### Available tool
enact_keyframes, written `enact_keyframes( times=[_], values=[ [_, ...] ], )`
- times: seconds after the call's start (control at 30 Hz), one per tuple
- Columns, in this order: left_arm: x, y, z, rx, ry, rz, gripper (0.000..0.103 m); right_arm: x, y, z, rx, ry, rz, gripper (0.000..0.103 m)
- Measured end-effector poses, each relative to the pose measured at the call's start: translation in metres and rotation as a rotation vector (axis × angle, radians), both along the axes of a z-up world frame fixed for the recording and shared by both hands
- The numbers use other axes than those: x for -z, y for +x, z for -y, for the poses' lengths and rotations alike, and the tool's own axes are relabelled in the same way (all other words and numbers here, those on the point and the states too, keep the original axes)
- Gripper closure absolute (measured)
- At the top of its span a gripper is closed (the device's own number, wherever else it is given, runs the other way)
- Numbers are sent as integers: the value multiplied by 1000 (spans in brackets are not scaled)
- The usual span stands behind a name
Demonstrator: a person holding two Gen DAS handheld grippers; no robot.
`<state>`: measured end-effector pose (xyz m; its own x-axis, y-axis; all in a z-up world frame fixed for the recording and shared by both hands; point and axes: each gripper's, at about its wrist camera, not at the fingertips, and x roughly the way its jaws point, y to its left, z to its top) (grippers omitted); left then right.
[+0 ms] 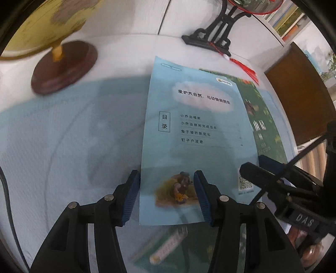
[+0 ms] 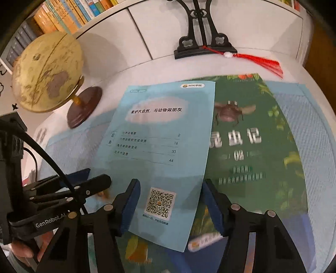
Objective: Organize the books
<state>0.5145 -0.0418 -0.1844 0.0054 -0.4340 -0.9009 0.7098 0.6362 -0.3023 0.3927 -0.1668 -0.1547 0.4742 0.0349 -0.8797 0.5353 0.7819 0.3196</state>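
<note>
On the table [image 2: 262,63], a thin booklet [image 2: 159,147] lies on top of a larger book [image 2: 252,142], overlapping its left part, with a globe [image 2: 46,77] behind and to the left, an ornamental stand [image 2: 203,44] behind them, and bookshelves [image 2: 63,16] beyond the globe.

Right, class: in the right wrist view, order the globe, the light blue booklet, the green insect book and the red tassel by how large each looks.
1. Green insect book, though partly covered
2. Light blue booklet, which is nearer the camera, so this order is unsure
3. Globe
4. Red tassel
</note>
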Motion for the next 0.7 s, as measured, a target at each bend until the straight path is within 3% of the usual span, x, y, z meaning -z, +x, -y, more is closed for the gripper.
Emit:
enact_keyframes(
  times=[0.2, 0.27, 0.43, 0.53, 0.63, 0.7],
  values=[
    [-1, -38, -41, 10, 7, -54, 54, -9, -44, -15, -42, 151, 35, 42],
    [-3, -51, -56, -2, 13, -72, 54, -12, -66, -19, -32, 253, 76, 42],
    [-4, -79, -81, 2, 23, -66, 54, 17, -103, -30, 19, 421, 73, 41],
    [-4, -85, -82, 31, 52, -25, 54, 19, -109, -30, 15, 523, 144, 40],
    [-3, -81, -86, 33, 12, -54, 54, 9, -109, -32, -1, 699, 294, 41],
    [-3, -78, -91, 33, -19, -93, 54, -4, -99, -39, -29, 659, 306, 41]
  ],
)
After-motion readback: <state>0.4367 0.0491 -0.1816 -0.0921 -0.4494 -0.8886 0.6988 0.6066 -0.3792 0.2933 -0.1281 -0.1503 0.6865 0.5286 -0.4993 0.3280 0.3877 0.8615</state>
